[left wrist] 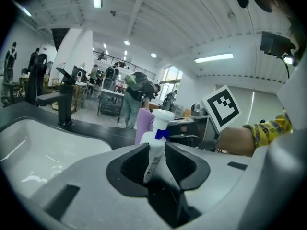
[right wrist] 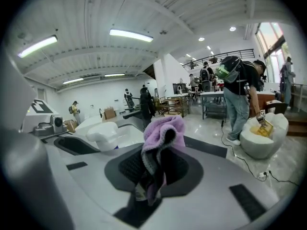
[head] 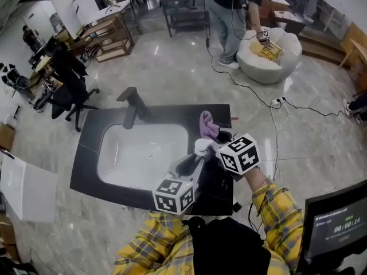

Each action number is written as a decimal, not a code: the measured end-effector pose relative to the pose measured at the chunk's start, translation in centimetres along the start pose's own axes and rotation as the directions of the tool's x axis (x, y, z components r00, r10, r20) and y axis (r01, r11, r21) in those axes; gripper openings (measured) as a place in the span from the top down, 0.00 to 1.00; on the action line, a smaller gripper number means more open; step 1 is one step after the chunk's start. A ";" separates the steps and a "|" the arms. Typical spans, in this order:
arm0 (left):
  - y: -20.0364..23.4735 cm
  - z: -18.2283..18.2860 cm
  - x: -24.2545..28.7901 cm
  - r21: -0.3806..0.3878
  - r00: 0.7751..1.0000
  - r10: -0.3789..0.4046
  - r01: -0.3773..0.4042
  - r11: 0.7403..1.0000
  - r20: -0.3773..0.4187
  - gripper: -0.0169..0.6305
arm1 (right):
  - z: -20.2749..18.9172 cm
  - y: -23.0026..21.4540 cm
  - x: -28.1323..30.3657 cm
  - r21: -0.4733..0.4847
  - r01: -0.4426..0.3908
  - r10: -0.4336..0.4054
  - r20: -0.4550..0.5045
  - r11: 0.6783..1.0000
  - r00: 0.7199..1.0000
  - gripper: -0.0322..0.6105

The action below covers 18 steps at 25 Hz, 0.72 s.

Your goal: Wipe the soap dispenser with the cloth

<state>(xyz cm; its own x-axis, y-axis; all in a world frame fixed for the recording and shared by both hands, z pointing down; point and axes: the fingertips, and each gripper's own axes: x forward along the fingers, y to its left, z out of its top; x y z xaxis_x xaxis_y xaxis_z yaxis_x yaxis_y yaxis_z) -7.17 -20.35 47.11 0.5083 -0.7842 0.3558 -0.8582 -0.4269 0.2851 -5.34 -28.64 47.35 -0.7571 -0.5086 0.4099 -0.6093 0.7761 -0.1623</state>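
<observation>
Your left fingers [left wrist: 134, 164] clamp the upright soap dispenser [left wrist: 154, 140]; your right fingers [right wrist: 128, 167] pinch the cloth [right wrist: 163, 133], just behind its top.

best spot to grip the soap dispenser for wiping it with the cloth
Grip the soap dispenser by its slim white body below the blue collar, from the person's side, as the left tool does. The wider pump head should check slipping and is free for the cloth in the right tool.
</observation>
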 end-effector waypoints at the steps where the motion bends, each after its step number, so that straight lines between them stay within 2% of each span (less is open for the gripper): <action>1: 0.1 0.0 0.0 0.000 1.000 0.004 -0.004 1.000 0.000 0.84 | -0.1 0.2 0.0 -0.001 -0.015 0.015 0.000 1.000 1.000 0.85; 8: 1.1 0.6 0.4 0.017 1.000 0.002 -0.002 1.000 0.011 0.84 | -1.1 0.4 -0.8 0.099 -0.043 0.043 0.012 0.994 0.999 0.85; 18: 1.0 0.6 0.0 0.091 0.996 -0.090 0.092 0.992 -0.030 0.84 | -2.1 2.0 -2.5 0.126 -0.125 0.124 0.016 0.984 0.992 0.85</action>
<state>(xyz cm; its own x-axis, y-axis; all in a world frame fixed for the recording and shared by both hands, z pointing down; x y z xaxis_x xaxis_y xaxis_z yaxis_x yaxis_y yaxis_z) -8.09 -21.06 46.91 0.5850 -0.7290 0.3553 -0.8108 -0.5364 0.2344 -4.16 -25.08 47.92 -0.8307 -0.4138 0.3725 -0.5342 0.7808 -0.3240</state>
